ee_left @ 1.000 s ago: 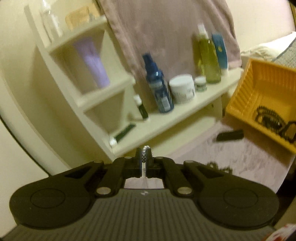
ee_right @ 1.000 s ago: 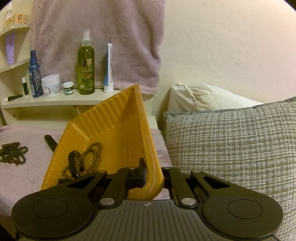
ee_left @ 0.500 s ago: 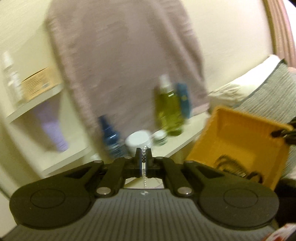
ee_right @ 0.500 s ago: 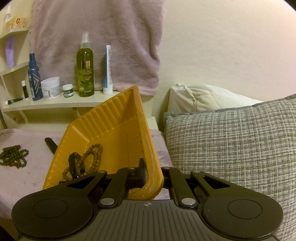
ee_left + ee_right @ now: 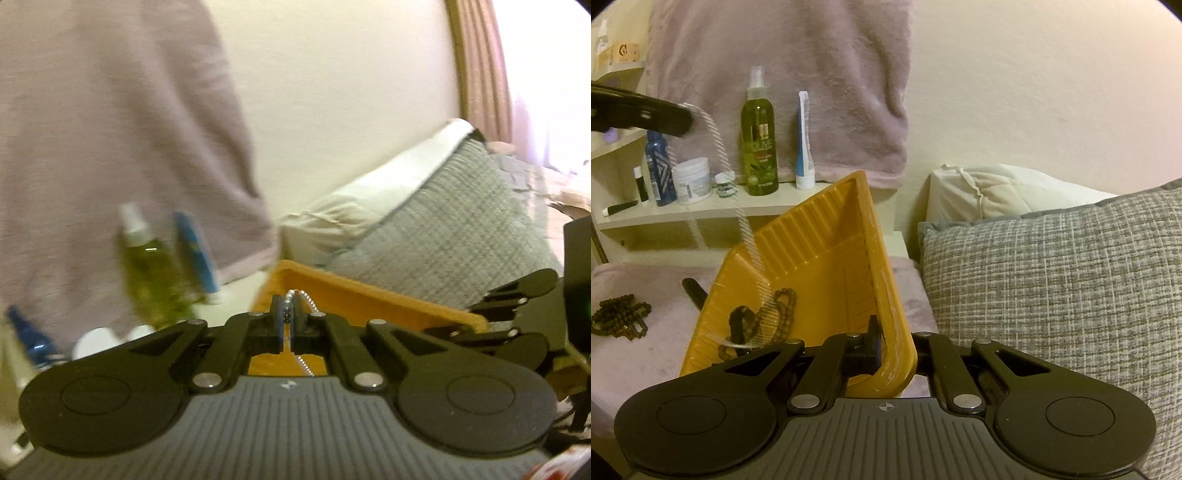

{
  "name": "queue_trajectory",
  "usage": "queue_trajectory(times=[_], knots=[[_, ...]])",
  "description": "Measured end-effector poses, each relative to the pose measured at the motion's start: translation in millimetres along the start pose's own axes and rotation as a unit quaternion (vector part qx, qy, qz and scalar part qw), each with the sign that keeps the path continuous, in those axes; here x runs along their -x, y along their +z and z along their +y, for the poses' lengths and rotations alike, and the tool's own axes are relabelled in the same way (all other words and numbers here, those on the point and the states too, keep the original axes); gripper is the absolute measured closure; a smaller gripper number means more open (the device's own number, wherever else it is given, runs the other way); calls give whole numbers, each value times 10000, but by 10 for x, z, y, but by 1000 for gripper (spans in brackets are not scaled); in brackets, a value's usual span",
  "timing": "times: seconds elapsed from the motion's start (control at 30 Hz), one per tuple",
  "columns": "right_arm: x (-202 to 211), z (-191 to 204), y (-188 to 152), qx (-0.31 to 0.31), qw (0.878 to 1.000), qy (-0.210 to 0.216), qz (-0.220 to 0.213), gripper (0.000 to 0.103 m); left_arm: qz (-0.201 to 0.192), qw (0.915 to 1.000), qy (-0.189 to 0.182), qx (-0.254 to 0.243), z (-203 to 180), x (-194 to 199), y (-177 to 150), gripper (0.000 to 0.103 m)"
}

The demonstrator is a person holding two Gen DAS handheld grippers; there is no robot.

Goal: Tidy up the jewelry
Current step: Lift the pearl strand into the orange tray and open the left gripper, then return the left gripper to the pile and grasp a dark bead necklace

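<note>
My left claw (image 5: 289, 325) pinches the limp, light chain (image 5: 746, 229) mid-length, dangling over the tray (image 5: 820, 258); right claw (image 5: 882, 347) clamps the tray's stiff rim.

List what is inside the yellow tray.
In the tray: a brown bead strand, a darker bead piece, and the lower end of a blurred silver chain. The right tongs cover the near corner.
</note>
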State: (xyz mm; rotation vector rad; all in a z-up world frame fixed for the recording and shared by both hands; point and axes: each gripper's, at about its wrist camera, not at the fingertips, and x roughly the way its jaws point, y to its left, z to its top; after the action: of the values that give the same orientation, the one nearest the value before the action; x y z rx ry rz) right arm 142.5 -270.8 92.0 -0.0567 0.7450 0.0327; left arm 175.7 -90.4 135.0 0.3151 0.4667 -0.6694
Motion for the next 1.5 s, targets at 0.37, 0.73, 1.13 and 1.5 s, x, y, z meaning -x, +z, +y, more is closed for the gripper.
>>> queue_trajectory(times=[0.37,0.73,1.13,1.5], knots=[[4,-1,-8,-62,10000,15,0,97,471,9981,-389,80,-294,-483,-104,100],[9,5,-11,-87,10000,13,15,97,515,9978,-308,270,-241,-494,-192,86],[-4,7,-26,-75,10000,-9,26,97,373,9899,898,1035,629,172,-659,80],[12,29,-53,-43,10000,-38,33,97,923,9568,2277,1552,1295,748,-1553,78]])
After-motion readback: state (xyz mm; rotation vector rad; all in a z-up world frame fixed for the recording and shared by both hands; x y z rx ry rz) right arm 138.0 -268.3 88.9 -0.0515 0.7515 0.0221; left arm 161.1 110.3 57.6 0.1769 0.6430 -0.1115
